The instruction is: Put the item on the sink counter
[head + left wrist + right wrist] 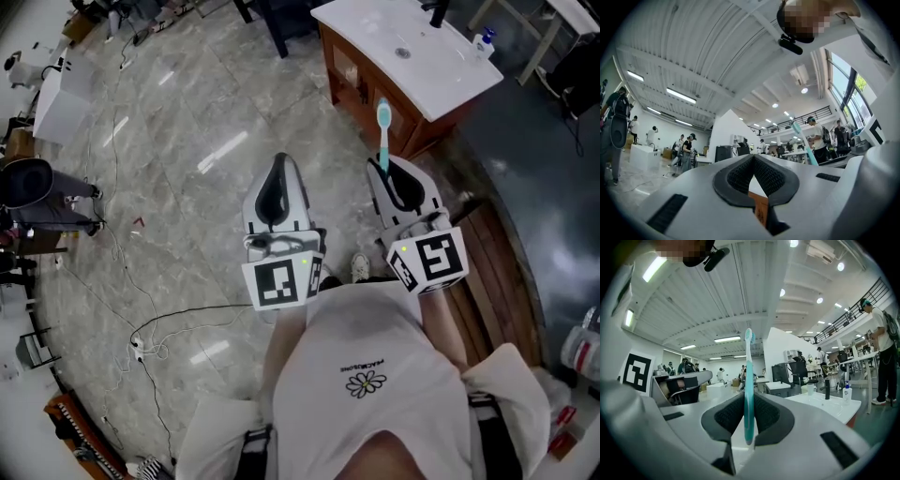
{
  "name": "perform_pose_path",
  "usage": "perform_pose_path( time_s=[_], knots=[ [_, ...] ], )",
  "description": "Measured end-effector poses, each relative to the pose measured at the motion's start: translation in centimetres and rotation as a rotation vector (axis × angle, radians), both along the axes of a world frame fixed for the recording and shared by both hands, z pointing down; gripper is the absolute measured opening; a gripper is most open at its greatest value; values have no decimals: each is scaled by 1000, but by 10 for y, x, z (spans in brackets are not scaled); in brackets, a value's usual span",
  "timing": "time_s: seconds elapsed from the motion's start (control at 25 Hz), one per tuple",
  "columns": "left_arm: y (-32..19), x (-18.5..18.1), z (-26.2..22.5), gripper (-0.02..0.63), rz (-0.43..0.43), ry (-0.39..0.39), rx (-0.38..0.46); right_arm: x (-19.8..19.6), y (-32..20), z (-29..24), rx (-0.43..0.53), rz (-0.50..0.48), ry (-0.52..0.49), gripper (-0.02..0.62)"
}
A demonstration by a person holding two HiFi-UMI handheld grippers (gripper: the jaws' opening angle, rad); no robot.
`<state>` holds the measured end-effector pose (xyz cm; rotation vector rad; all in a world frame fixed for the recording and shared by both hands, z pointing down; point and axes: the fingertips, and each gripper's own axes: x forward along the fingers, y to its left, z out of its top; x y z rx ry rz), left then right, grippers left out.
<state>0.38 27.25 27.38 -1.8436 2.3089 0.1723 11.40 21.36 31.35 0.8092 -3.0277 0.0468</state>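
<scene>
Two claws: right claw (386,165) clamped on upright toothbrush (382,129), left claw (280,159) together, empty.

The floor (187,141) is glossy, marble-like stone. The worktop (450,80) looks smooth, glossy white over a wooden cabinet (361,84). The toothbrush (382,131) is smooth teal plastic; the right hand-held gripper (749,397) has ribbed matt black pads (766,416).
</scene>
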Motion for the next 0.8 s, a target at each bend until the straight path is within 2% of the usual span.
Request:
perform_pose_path(
  time_s=[0.12, 0.36, 0.52, 0.8],
  knots=[
    [-6, 2, -2, 15, -19, -7, 17, 9, -9, 0, 20, 4, -4, 51],
    [-18, -4, 4, 15, -47, -1, 23, 15, -30, 11, -5, -1, -8, 51],
    [-43, -10, 2, 15, -27, -5, 45, 7, -52, 14, -7, -4, -6, 51],
    [-115, -34, 1, 15, 45, 13, 79, -9, -109, 13, 54, 43, 46, 51]
  ],
)
